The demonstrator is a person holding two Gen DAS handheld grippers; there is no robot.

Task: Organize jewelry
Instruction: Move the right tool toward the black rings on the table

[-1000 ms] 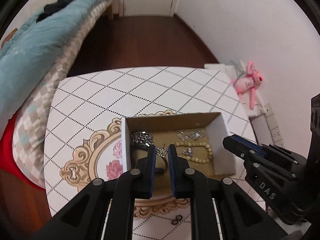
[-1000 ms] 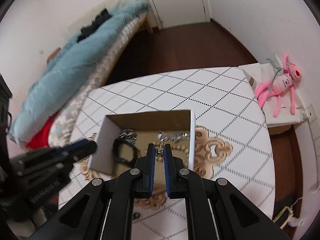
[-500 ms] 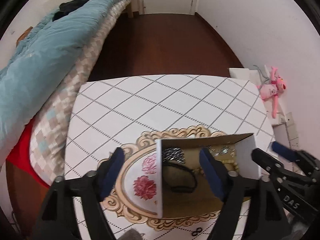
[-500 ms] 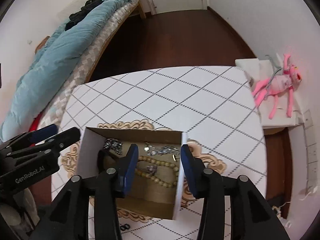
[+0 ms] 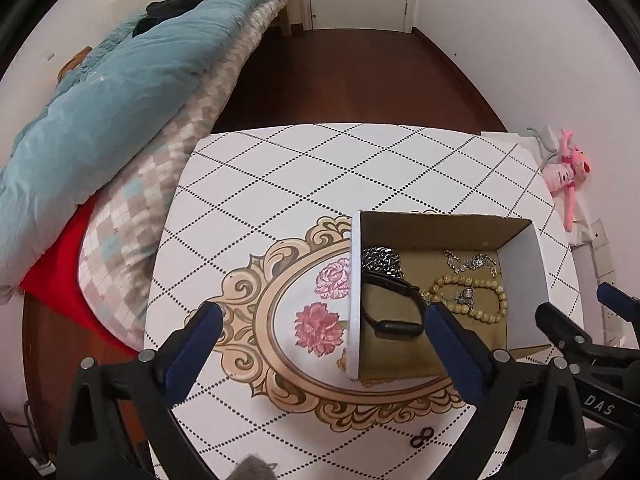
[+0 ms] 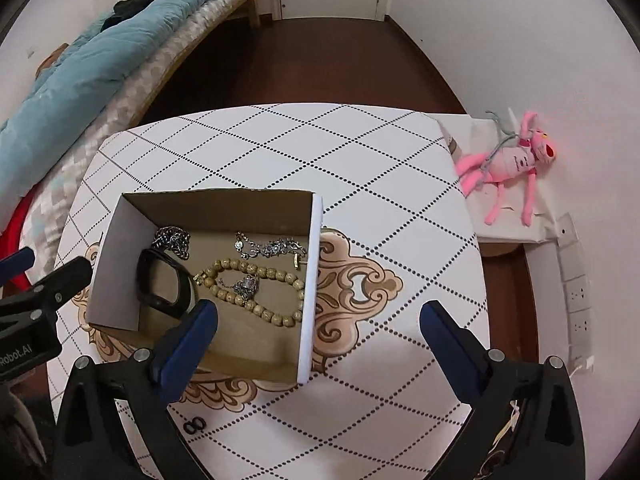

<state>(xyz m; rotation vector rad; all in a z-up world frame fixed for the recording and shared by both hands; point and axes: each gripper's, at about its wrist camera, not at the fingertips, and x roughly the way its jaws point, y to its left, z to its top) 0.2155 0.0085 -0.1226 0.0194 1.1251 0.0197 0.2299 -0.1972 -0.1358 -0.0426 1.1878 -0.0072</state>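
Right gripper [image 6: 319,314] hangs over the worktop [image 6: 360,152], jaws spread wide, holding nothing. Open cardboard box [image 6: 310,280] sits on the worktop, its right wall between the jaws. Inside: beaded bracelet [image 6: 260,280], silver chain [image 6: 268,247], dark chain [image 6: 174,240], black band [image 6: 160,280]. Left gripper [image 6: 44,276] just beside the box's left wall. Pink plush toy [image 6: 512,160] right of the worktop.

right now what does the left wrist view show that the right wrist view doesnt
Only the left wrist view shows the two pink roses printed on the table, left of the box. Only the right wrist view shows the right tongs from behind, wide open, and the wall sockets. Both show the box holding a bead bracelet, black band and chains, plus the pink toy.
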